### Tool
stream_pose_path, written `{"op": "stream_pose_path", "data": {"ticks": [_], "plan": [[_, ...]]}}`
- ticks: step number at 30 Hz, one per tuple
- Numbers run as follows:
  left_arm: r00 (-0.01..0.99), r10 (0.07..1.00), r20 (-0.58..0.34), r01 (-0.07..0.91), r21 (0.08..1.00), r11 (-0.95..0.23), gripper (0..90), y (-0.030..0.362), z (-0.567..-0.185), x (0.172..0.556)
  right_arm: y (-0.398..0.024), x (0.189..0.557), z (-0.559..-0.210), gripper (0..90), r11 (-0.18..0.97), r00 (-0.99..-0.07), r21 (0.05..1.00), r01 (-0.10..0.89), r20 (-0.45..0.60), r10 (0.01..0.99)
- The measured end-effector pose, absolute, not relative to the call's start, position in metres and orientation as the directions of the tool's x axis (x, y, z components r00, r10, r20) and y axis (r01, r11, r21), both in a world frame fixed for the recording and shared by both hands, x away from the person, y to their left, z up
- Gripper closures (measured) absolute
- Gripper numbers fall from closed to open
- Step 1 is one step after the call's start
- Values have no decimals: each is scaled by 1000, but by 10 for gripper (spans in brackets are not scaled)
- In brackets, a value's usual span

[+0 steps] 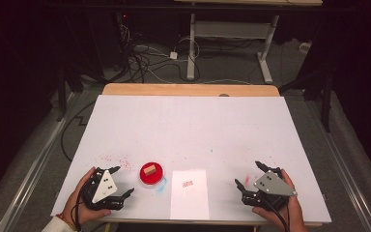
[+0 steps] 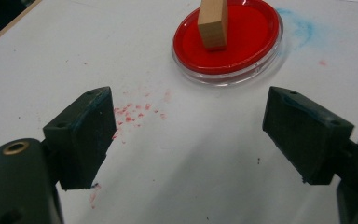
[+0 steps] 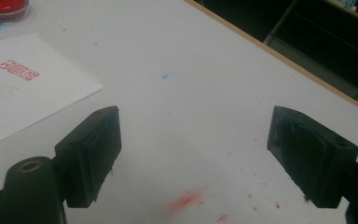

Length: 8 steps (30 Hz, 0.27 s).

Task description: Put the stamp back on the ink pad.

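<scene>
Both hands rest low at the table's near edge. The left gripper (image 1: 116, 182), jaws spread and empty, sits just left of the red ink pad (image 1: 152, 174), where the wooden stamp (image 1: 149, 170) stands; the right gripper (image 1: 249, 176), likewise spread and empty, lies well right of the pad, past the stamped paper (image 1: 189, 194).

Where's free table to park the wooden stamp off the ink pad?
Free: the whole far half of the white table, and the strip between paper sheet and right gripper. Crowded: near edge from left gripper past red ink pad, where the wooden stamp stands, to the sheet.
</scene>
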<state>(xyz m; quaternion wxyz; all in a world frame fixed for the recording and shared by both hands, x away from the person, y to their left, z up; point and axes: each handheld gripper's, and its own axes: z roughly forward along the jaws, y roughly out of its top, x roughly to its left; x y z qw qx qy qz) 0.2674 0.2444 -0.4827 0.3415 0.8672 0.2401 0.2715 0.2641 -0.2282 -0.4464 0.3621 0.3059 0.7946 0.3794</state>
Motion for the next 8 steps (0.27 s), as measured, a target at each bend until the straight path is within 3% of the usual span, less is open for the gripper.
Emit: {"op": "stream_pose_path", "data": {"ticks": [8], "plan": [[737, 603, 304, 233, 724, -650, 167, 244, -483, 268, -229, 265, -447, 185, 530, -546, 821, 215, -349, 762]]}}
